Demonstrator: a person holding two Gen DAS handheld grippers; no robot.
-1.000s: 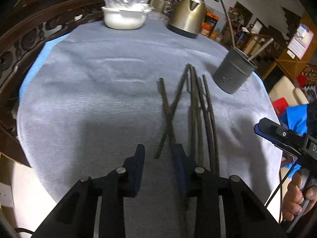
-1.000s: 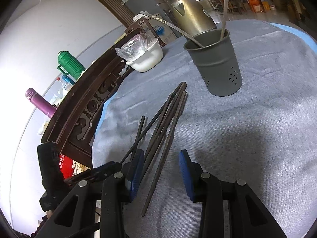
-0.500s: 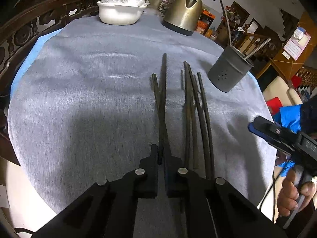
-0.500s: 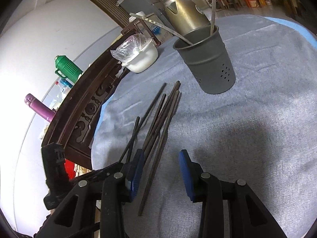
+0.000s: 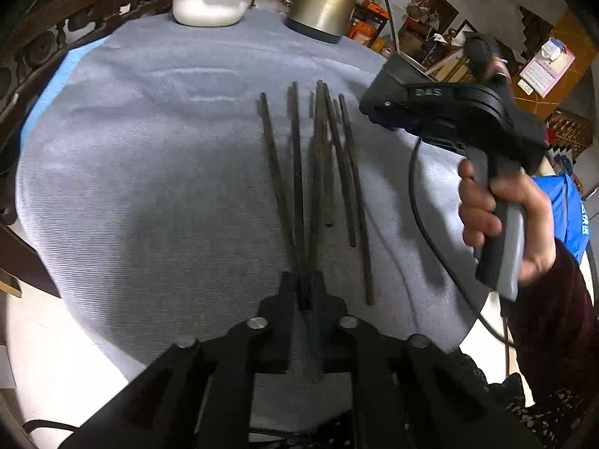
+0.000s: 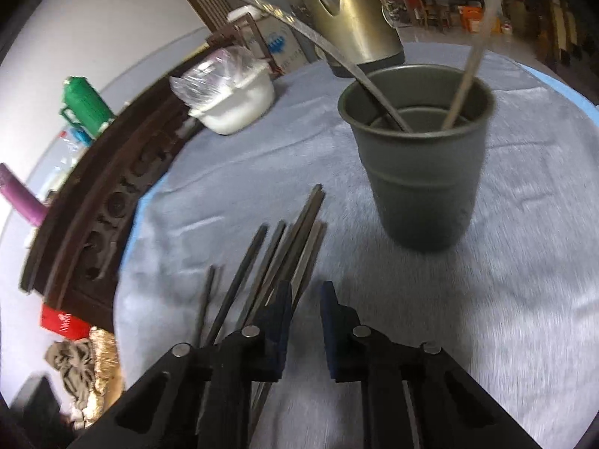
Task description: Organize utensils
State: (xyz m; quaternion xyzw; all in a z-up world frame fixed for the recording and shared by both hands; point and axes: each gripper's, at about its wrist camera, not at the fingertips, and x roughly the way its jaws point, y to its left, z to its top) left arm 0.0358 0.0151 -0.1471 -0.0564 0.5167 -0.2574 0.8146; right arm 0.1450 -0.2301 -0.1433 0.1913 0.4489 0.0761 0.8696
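Left tongs (image 5: 304, 292) now pinching chopsticks (image 5: 299, 187) at lower centre, just reopened slightly; right tongs (image 6: 306, 299) just narrowed, nothing between, nearing utensil holder (image 6: 423, 172); transfer pending.

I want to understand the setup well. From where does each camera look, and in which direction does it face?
Left wrist: sits on the left gripper, looks down along its fingers at the chopsticks; the hand with the right gripper shows.
Right wrist: sits on the right gripper, looks at the grey holder; only its own fingers show.
Shared: chopsticks, kettle, white bowl, grey cloth.
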